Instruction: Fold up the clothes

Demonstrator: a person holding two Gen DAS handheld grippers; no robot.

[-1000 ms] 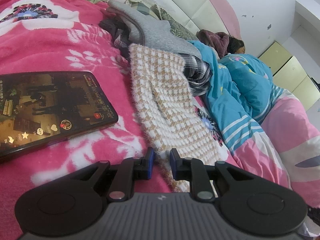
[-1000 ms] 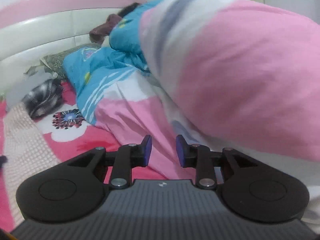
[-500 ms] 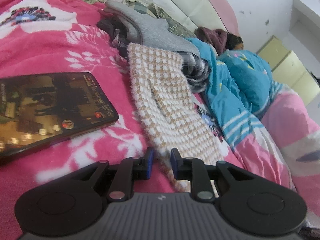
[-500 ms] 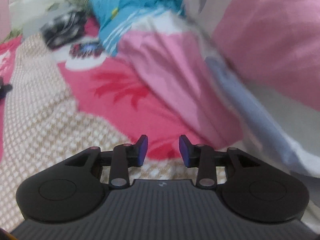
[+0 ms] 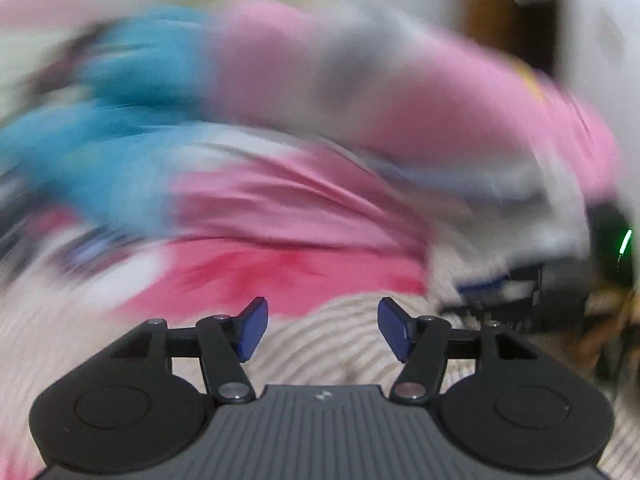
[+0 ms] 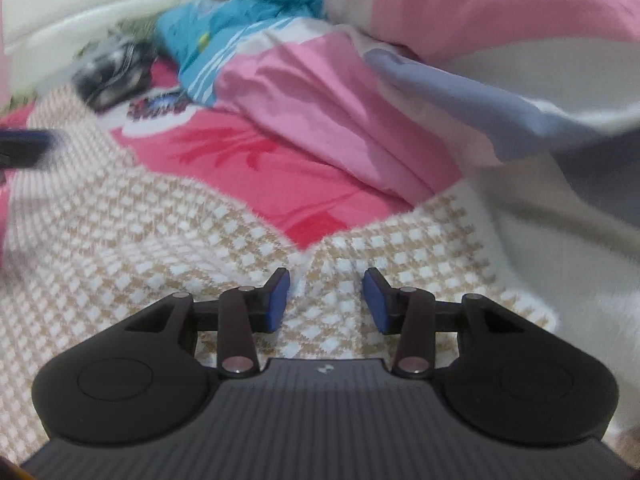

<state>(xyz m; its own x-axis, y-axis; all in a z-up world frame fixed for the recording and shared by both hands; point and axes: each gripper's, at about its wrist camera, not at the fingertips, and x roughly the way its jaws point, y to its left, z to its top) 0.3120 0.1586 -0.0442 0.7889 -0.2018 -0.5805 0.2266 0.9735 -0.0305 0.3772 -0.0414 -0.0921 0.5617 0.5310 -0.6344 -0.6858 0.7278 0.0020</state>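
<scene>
— Right, status of both tools, please.

— Left gripper [image 5: 322, 328]: jaws spread wide, nothing between the blue pads [image 5: 251, 328]. It hangs low over the beige-and-white knit garment [image 5: 320, 360]. That view is badly smeared by motion blur, so fine detail cannot be read. The other tool shows at its right edge as a dark smeared shape with a blue tip.

— And the right?

— Right gripper [image 6: 324, 300]: jaws also parted, holding nothing. Its pads [image 6: 277, 298] sit just above the knit garment [image 6: 160, 248], at a crease where two parts of it meet in a notch.

— Where does the garment lie?

— Flat on the bed, spread over the red-and-pink floral blanket [image 6: 256, 168], which shows through that notch. It fills the lower left and middle of the right wrist view and runs under the tool body.

— Surroundings?

— A pink, white and grey-blue quilt [image 6: 340, 108] is bunched just beyond the garment, its edge touching the garment's right part. Behind it lies turquoise bedding [image 6: 240, 24]; a dark plaid cloth [image 6: 112, 68] sits to the left, blurred. A white padded headboard [image 6: 80, 4] closes the far side.
</scene>
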